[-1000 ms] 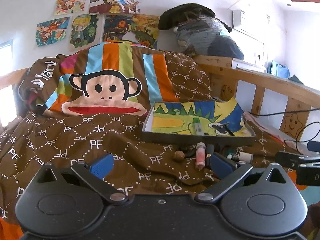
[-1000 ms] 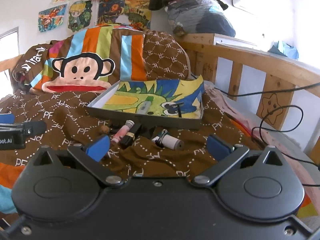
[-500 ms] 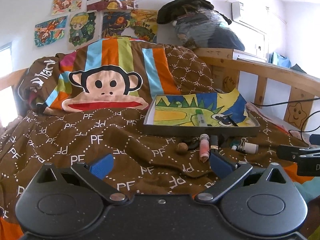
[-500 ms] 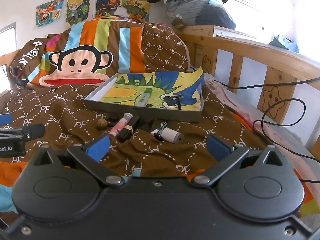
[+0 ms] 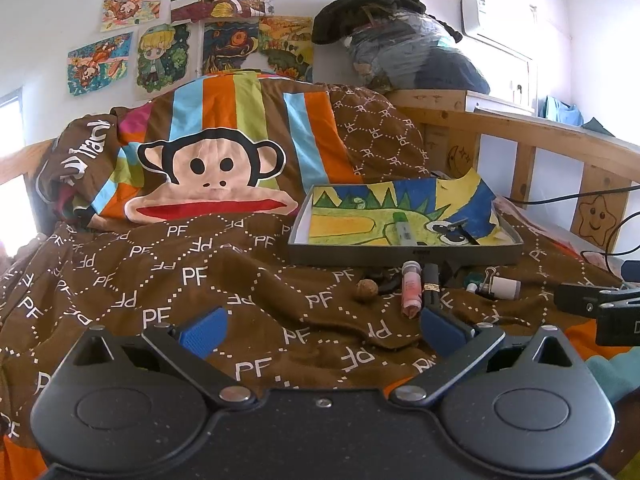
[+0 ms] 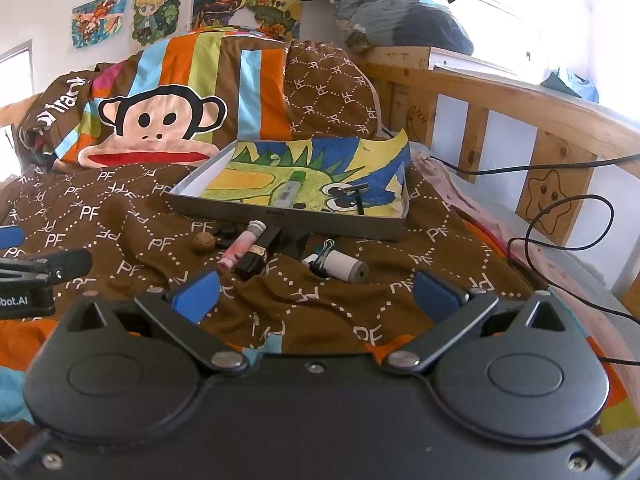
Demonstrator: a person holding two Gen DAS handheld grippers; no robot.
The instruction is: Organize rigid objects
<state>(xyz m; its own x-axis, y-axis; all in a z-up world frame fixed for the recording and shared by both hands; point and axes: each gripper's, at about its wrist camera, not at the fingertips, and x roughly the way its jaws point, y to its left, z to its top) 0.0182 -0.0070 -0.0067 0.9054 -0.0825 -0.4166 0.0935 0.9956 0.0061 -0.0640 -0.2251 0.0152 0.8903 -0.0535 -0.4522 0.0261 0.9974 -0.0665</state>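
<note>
Left gripper and right gripper: jaws spread, empty. Tray at 12 o'clock on the blanket; nut, pink tube, possibly a lipstick, and roll lie just before it.

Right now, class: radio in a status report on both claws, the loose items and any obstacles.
Left claw open, empty. Right claw open, empty. Pink tube, walnut, white roll loose before grey tray. Rumpled blanket underneath; nothing blocking.

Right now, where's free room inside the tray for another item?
Tray: its left half is bare, from the left wall to the thermometer. The right side is tighter, with the razor beside the thermometer. The blanket in front is crowded with the walnut and the lipstick.
</note>
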